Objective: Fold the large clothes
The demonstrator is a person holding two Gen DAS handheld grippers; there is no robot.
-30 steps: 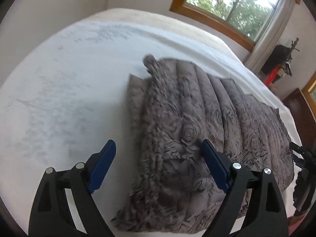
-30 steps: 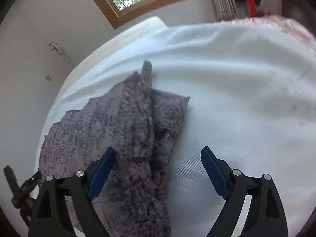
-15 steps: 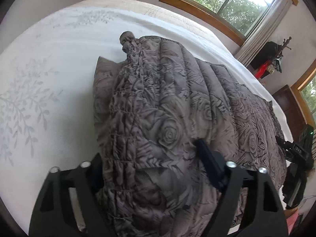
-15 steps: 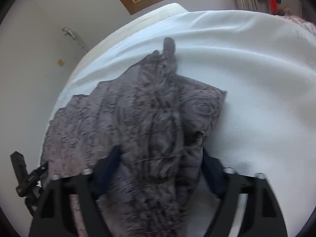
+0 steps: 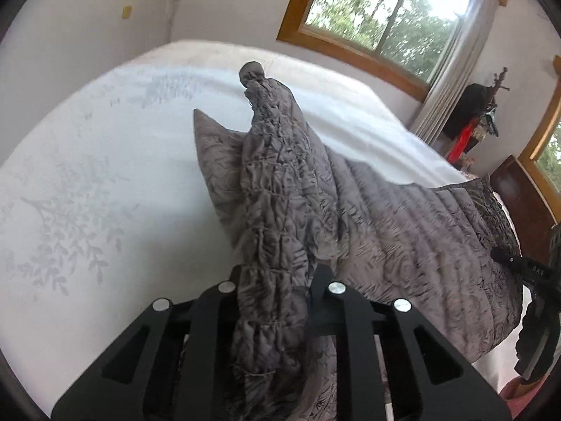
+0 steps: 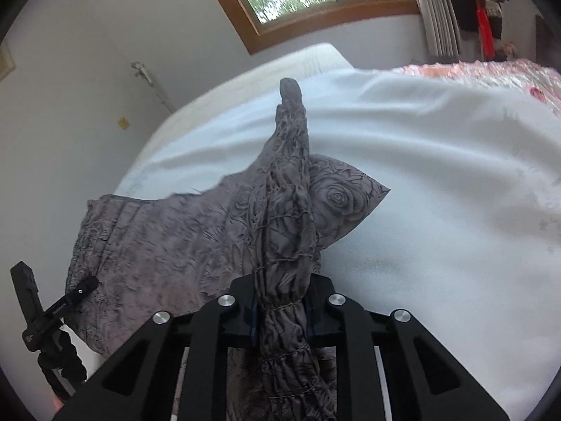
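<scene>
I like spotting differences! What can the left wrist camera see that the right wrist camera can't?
Only the left wrist view shows the faint leafy print on the white sheet and a second window. Only the right wrist view shows a pink floral cover. Both show the grey rose-patterned garment bunched between shut grippers, left gripper and right gripper.

Garment (image 5: 403,231) on bed (image 5: 105,175), window (image 5: 382,17) behind

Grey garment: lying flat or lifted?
Partly lifted: both the left gripper and right gripper clamp bunched edges of the grey garment; the rest drapes on the bed.
</scene>
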